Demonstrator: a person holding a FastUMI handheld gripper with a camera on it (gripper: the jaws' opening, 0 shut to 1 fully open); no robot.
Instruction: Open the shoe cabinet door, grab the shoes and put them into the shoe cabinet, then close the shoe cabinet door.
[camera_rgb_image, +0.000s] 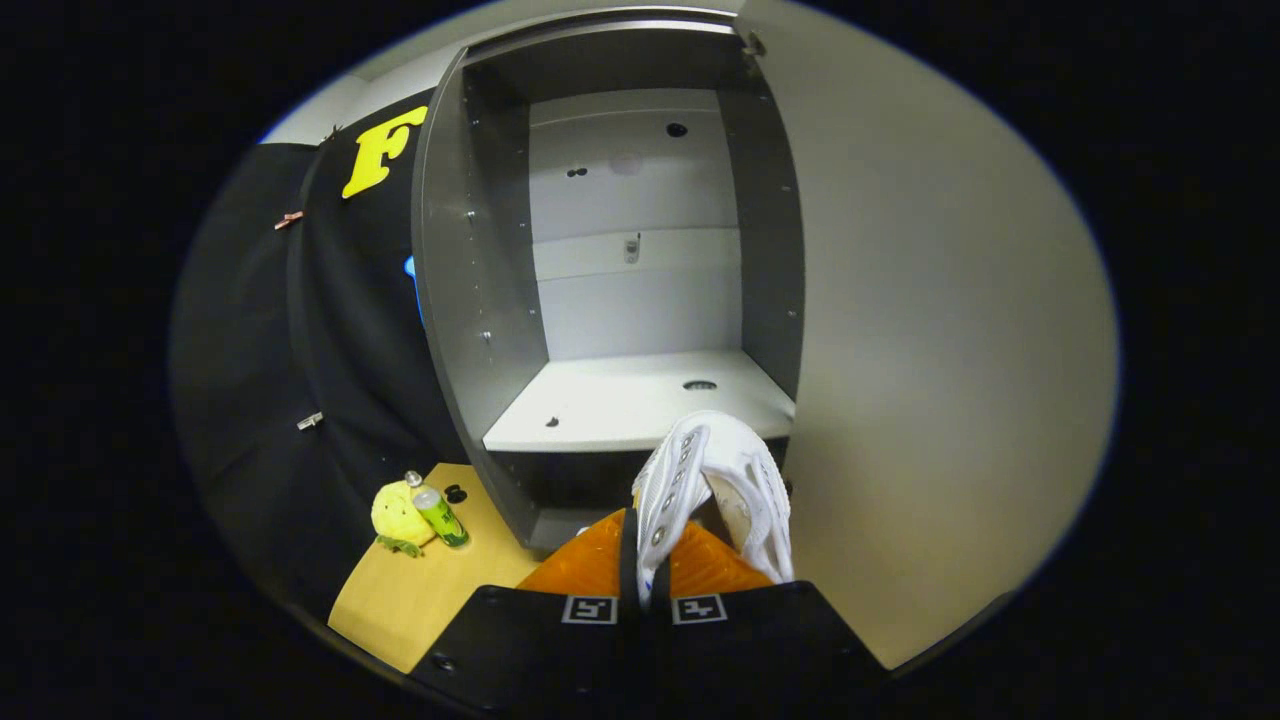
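The fingers (643, 570) were clenched on a white shoe (715, 490), held just in front of the open shoe cabinet (620, 300), below its white shelf (620, 405), door (930, 350) swung wide.

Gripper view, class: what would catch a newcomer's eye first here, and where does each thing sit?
First, the white shoe, pinched between the fingers of the gripper and held up in front of the open cabinet. Beyond it, the cabinet's pale shelf lies bare, with the door swung wide beside the shoe. On the other side, a yellow plush toy and a small green bottle sit together on the wooden floor.
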